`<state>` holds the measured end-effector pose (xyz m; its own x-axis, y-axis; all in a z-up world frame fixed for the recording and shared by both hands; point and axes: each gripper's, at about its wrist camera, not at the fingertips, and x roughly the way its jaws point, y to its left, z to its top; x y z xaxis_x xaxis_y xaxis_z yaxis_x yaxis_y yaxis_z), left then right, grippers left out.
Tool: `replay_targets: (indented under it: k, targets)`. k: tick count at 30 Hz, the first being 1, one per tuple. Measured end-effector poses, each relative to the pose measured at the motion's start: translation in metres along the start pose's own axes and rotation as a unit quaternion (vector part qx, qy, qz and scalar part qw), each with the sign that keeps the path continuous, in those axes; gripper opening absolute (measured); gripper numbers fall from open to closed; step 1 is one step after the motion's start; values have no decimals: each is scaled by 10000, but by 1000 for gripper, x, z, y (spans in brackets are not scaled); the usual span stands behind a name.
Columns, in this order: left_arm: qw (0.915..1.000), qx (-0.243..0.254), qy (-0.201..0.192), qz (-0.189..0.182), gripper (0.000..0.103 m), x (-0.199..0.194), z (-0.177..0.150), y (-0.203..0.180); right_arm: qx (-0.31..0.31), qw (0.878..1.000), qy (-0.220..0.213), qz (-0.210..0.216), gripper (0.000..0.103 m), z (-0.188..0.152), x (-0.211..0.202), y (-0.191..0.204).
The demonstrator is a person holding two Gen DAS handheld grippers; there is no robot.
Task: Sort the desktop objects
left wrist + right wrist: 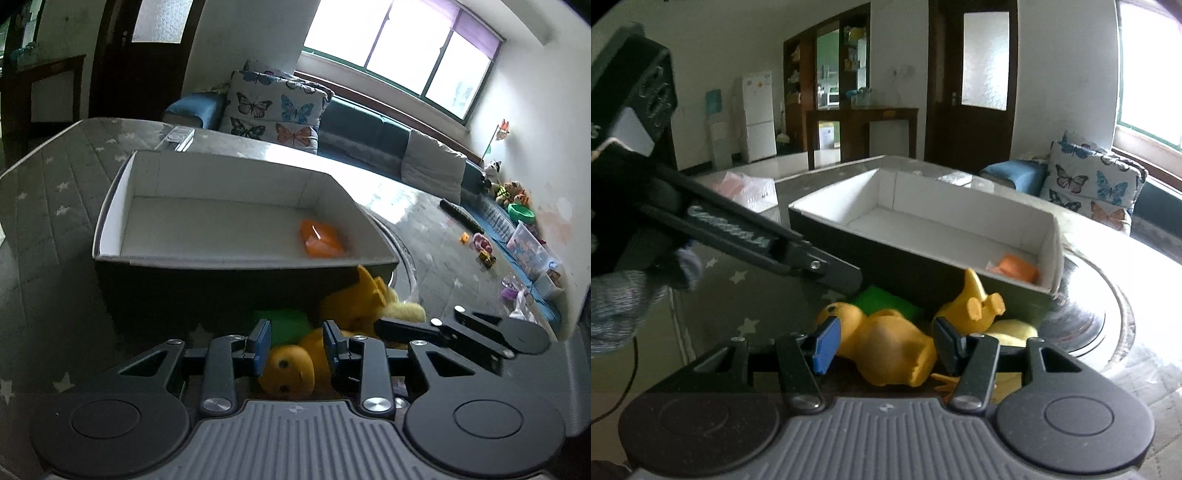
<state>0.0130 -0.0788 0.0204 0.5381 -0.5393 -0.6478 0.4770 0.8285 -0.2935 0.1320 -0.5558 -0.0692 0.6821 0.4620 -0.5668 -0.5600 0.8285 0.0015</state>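
A yellow duck toy (291, 369) (886, 347) lies on the table in front of a dark box with a white inside (122, 206) (1054, 240). An orange object (321, 240) (1015, 267) lies in the box's right end. A second yellow toy (369, 295) (979, 306) and a green object (286, 321) (882, 301) lie against the box's front wall. My left gripper (297, 345) has its jaws on either side of the duck's head. My right gripper (882, 341) is open around the duck's body.
The table (55, 184) has a grey star-patterned cover. A sofa with butterfly cushions (273, 107) stands behind it. Toys and plastic bins (524, 243) lie on the floor at the right. A pink-and-white packet (746, 188) lies on the table's far left.
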Motion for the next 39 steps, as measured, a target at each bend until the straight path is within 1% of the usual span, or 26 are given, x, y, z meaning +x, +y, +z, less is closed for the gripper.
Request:
replay_targets:
  k: [1,4,11,14,19,20,22,30,36,37,39]
  targets:
    - [10000,11,23,-17,34,-1,-2,0,-24,10000,36,-9,57,-1,2,0]
    - [9999,28,102,-33,34,-1,-9,1,-82,9998,132,-88,63,-4,8,2]
    - [9997,-33,246,-29,34,1,-19,5,-245,9991,350,-56,65,-12,14,11]
    - [9996,-74,277,15,34,3,-20,8,-258,9988,395,86,65,-12,9,11]
    - [9991,-242,339,106,34,5,-23,17,-315,9977,410,438,65,-11,-4,16]
    - [9990,-279,336,109,36,5,-23,19,-328,9973,423,508,65,-11,-6,18]
    - [9988,-344,328,94,37,4,-24,23,-354,9961,459,658,64,-11,-9,20]
    - [9985,-440,319,18,37,5,-23,27,-421,9980,332,346,64,0,-11,14]
    - [9983,-474,328,-8,35,1,-24,27,-779,9954,438,356,62,8,12,18]
    - [9982,-507,321,-40,35,0,-24,28,-817,9948,478,386,59,8,17,18]
    - [9977,-588,320,-83,35,-2,-26,30,-879,9939,573,354,56,7,22,19]
